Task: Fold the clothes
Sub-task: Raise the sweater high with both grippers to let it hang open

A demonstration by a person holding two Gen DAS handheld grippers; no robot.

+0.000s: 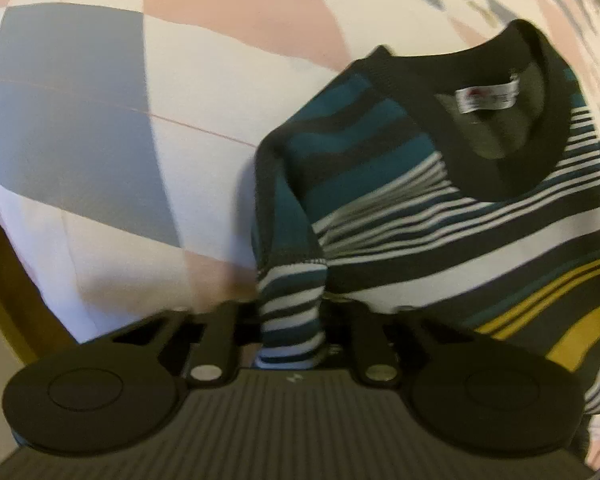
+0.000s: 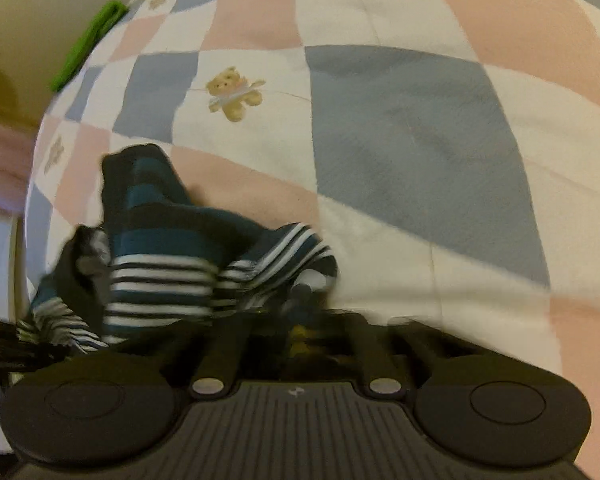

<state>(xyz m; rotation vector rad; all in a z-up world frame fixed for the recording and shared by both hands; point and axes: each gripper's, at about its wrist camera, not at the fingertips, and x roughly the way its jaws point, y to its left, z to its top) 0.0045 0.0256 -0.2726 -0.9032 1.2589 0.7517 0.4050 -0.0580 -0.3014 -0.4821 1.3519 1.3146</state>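
Sweater point(image 1: 452, 208) lies on the quilt point(image 1: 100, 140), all places below taken from its collar point(image 1: 500, 120). Left gripper point(image 1: 292, 320) is nearly closed on a striped sleeve, pinched between the jaws just below & left of the collar, sleeve running straight up out of the tongs toward the shoulder. Right gripper point(image 2: 300, 320) sits on the other side of the collar w/ bunched striped cloth point(image 2: 172, 264) lying over & left of its jaws; blur and folds hide the tips, so can't tell if it's gripping or how wide it's open. Collar faces up, label showing, neck end pointing away from the left tongs, hem end toward them; long axis looks to run neck-to-hem, roughly along the left gripper's line. Judgement: left hand is nearer & has the sure hold, so the next fold prob turns on carrying that sleeve across the body toward the collar's far side
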